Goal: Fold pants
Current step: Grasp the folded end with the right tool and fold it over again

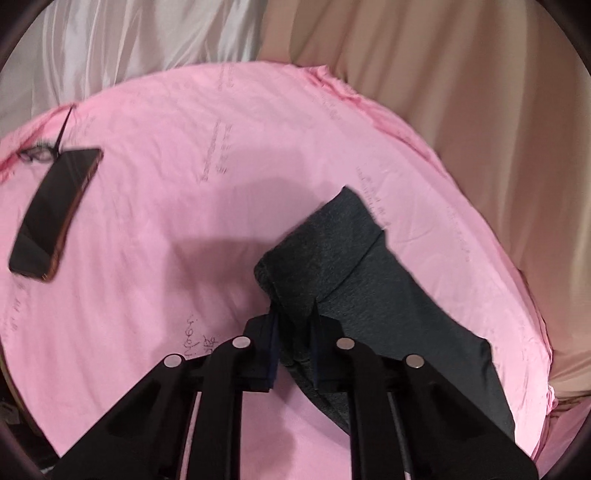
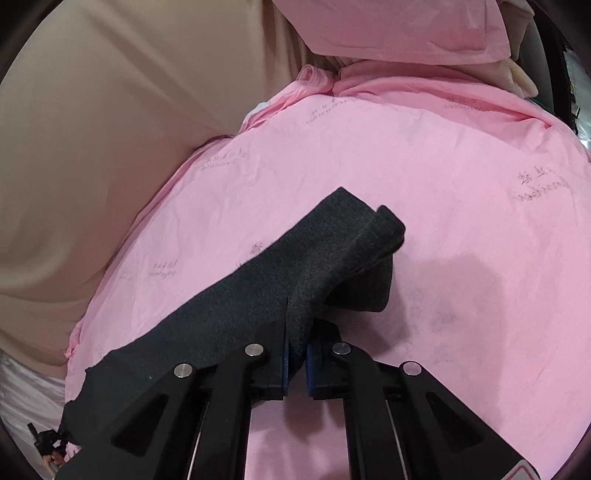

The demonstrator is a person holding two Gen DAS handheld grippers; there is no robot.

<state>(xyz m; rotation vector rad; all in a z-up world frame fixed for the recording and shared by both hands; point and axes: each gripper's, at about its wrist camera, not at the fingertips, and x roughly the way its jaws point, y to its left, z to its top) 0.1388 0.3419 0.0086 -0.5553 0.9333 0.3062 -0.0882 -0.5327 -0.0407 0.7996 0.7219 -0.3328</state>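
The dark grey pants point(image 1: 354, 280) lie partly folded on a pink sheet point(image 1: 184, 177), stretching to the lower right in the left wrist view. My left gripper point(image 1: 295, 317) is shut on a bunched edge of the pants and lifts it off the sheet. In the right wrist view the pants point(image 2: 258, 295) run from the centre to the lower left. My right gripper point(image 2: 297, 332) is shut on another edge of them, and a folded flap point(image 2: 380, 229) stands up ahead of the fingers.
A black phone point(image 1: 55, 214) with a cable lies on the sheet at the left. Beige cloth point(image 1: 480, 110) and white cloth point(image 1: 110, 48) hang beyond the sheet's far edge. A pink pillow point(image 2: 388, 26) sits at the top of the right wrist view.
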